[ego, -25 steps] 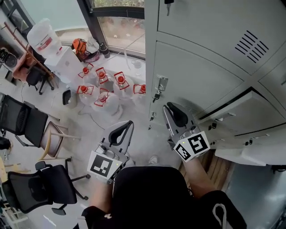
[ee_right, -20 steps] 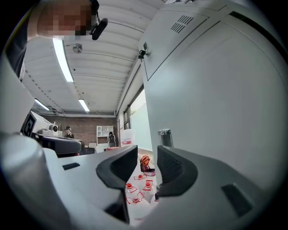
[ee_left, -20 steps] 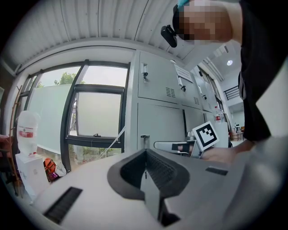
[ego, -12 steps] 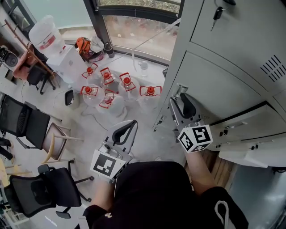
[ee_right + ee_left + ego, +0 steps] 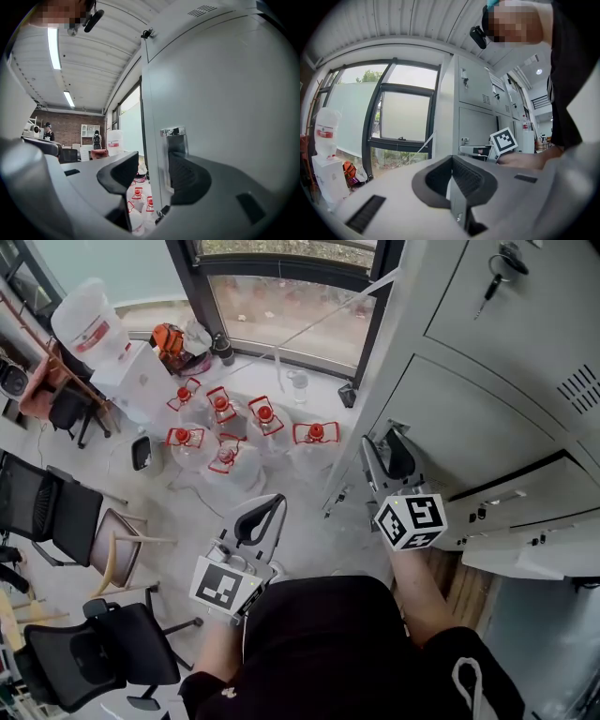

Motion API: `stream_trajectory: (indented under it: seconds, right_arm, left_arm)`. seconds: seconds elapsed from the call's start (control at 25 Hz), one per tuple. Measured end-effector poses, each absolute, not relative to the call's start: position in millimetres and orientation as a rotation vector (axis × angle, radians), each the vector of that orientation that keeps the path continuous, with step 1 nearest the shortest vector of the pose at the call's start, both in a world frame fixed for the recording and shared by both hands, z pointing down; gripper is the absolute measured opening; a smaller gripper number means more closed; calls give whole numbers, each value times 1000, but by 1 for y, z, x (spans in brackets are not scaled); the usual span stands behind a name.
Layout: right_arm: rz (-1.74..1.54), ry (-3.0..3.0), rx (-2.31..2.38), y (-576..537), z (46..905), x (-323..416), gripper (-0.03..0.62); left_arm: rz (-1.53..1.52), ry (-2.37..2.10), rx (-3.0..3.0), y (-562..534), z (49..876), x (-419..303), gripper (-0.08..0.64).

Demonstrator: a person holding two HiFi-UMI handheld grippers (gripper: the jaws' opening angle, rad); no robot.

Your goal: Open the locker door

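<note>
The grey locker door (image 5: 473, 413) has a chrome recessed handle (image 5: 174, 133) near its left edge, and a key (image 5: 494, 277) hangs in the locker above. My right gripper (image 5: 388, 457) is up against that handle. Its jaws are opening. In the right gripper view the door's left edge (image 5: 153, 154) stands between the jaws of the right gripper (image 5: 152, 171); the right finger lies on the door face just under the handle, and the left one hangs free beside the locker. My left gripper (image 5: 259, 521) is held low over the floor, shut and empty, as the left gripper view (image 5: 452, 187) shows.
Several water bottles with red caps (image 5: 221, 420) stand on the floor by the window. A water dispenser (image 5: 103, 343) and office chairs (image 5: 56, 512) are at the left. Lower locker doors (image 5: 525, 545) stand ajar at the right.
My right gripper has moved up to the door's handle and its jaws have gone from shut to apart. The left gripper has hardly moved.
</note>
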State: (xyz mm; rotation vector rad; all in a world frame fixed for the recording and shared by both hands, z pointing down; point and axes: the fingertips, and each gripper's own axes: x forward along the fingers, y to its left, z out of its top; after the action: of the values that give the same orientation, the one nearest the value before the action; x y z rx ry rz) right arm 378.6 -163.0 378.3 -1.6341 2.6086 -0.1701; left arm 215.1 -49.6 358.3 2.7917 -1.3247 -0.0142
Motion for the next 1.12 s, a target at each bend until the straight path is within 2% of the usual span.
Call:
stream_trajectory:
  seconds: [0.28, 0.48, 0.8, 1.12]
  right_arm:
    - [-158, 2542, -1729, -170, 378, 373, 218]
    - [-195, 2512, -1758, -163, 379, 375, 218]
    - [-173, 2459, -1873, -122, 381, 378, 111]
    - [-161, 2452, -1883, -78, 380, 376, 117]
  left_arm:
    - [-47, -1317, 2767, -51, 364, 195, 23]
    - [49, -1282, 2720, -50, 382, 182, 23]
    - [-3, -1116, 2786, -46, 386, 182, 23]
    - [-12, -879, 2850, -39, 394, 193, 23]
